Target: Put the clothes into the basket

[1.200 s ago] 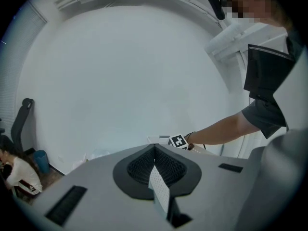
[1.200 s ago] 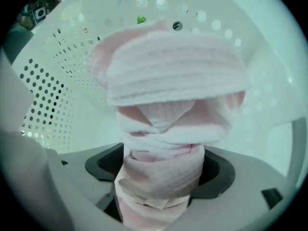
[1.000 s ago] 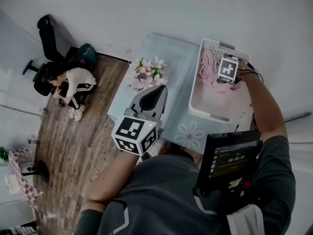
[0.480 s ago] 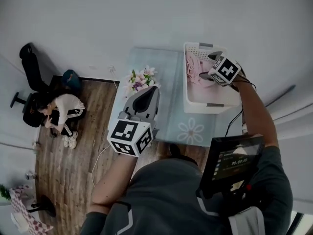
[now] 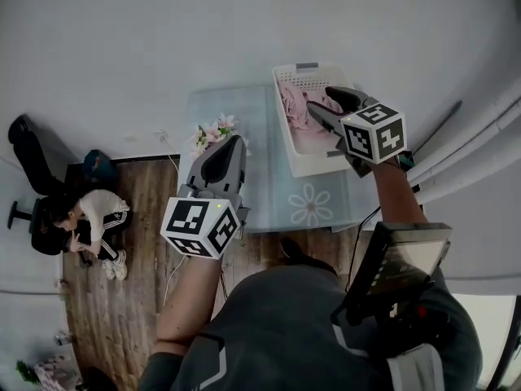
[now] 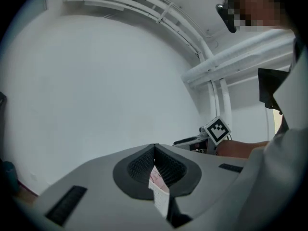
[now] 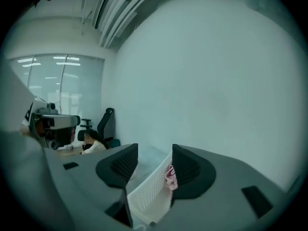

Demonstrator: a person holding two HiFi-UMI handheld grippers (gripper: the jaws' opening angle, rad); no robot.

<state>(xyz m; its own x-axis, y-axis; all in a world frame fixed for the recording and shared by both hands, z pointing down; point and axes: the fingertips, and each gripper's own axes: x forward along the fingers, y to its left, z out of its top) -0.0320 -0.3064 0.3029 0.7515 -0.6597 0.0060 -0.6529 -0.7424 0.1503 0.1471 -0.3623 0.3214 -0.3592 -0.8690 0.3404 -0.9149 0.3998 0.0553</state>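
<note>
Over on the table (image 5: 264, 161) sits a white basket (image 5: 282, 125), and the pink clothes (image 5: 295, 104) lie inside it, bunched up at the far end. I see no other clothes on the table.

The right gripper (image 7: 155, 152) hangs just above the basket. Its jaws are apart and closing, with nothing pinched in them. Looking along them, you see only the basket's holey wall and a bit of pink cloth further off.

The left gripper (image 6: 154, 148) is held up over the near side of the table, beside some flowers (image 5: 213, 133). Its jaws are pressed together at the tips. A tiny white and pink strip shows in the slit below them, and I cannot tell what it is.

I think the clothes are soft, light and floppy. They will not break, but they may sag and slip if only an edge is caught. The best place to pinch would be a thick fold on top of the pile, well away from the basket's wall.
</note>
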